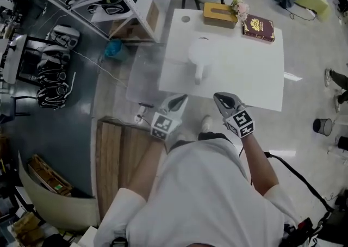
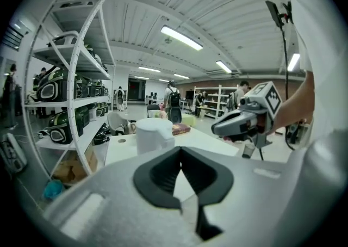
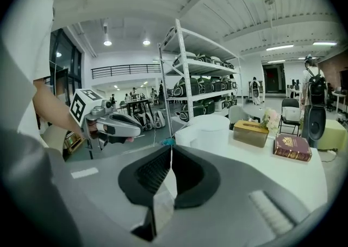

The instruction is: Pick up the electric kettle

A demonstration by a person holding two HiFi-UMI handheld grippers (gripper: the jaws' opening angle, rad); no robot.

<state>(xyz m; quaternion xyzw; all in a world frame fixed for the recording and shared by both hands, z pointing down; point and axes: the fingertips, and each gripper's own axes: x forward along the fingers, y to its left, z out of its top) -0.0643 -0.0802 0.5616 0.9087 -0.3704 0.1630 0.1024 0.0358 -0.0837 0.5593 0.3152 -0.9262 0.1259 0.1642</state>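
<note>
Left gripper [image 1: 181,99] and right gripper [image 1: 218,97], fingers [image 3: 144,178] closed, short of kettle [image 1: 202,54]

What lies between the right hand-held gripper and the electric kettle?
Nothing; the head view shows only bare white table between the right hand-held gripper and the electric kettle.

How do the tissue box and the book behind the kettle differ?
The tissue box is tan and a taller block; the book is dark red with gold print and lies flat and thin. In the head view the tissue box sits left of the book. Both rest at the far edge of the white table, beyond the electric kettle.
</note>
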